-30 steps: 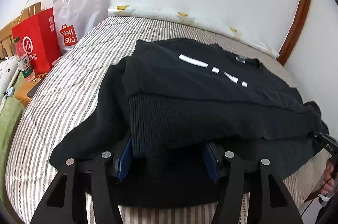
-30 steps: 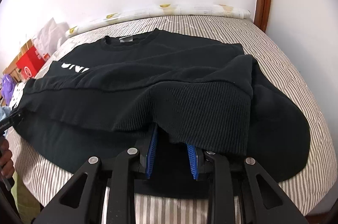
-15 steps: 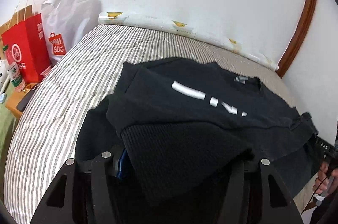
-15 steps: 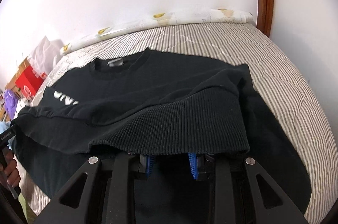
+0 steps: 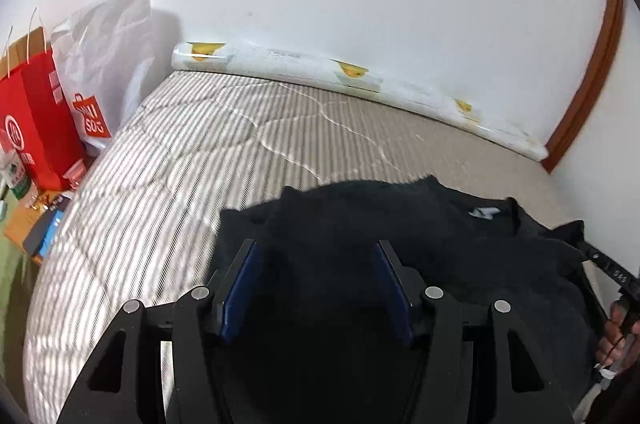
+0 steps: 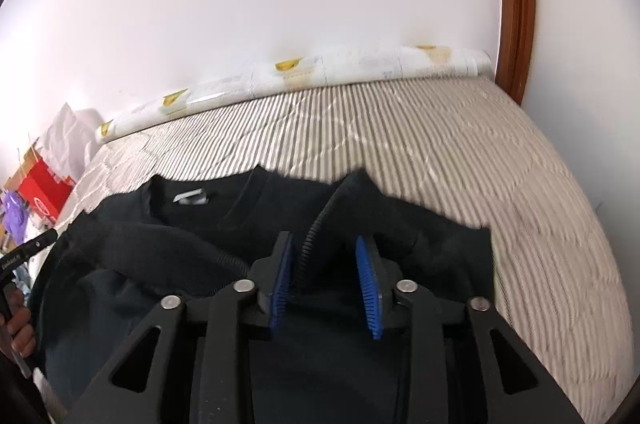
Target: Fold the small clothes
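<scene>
Left wrist view: left gripper (image 5: 316, 276) hovering wide-fingered over black sweater (image 5: 400, 224); right gripper (image 6: 326, 258) gaping too, ribbed hem lying between fingers.

Spread wide above a black sweatshirt (image 5: 400, 224) on a striped bed (image 5: 200, 144): the left gripper (image 5: 316, 284), blue pads (image 5: 240, 288) apart; far left, red bag (image 5: 40, 120) and white bag (image 5: 108, 56).
</scene>
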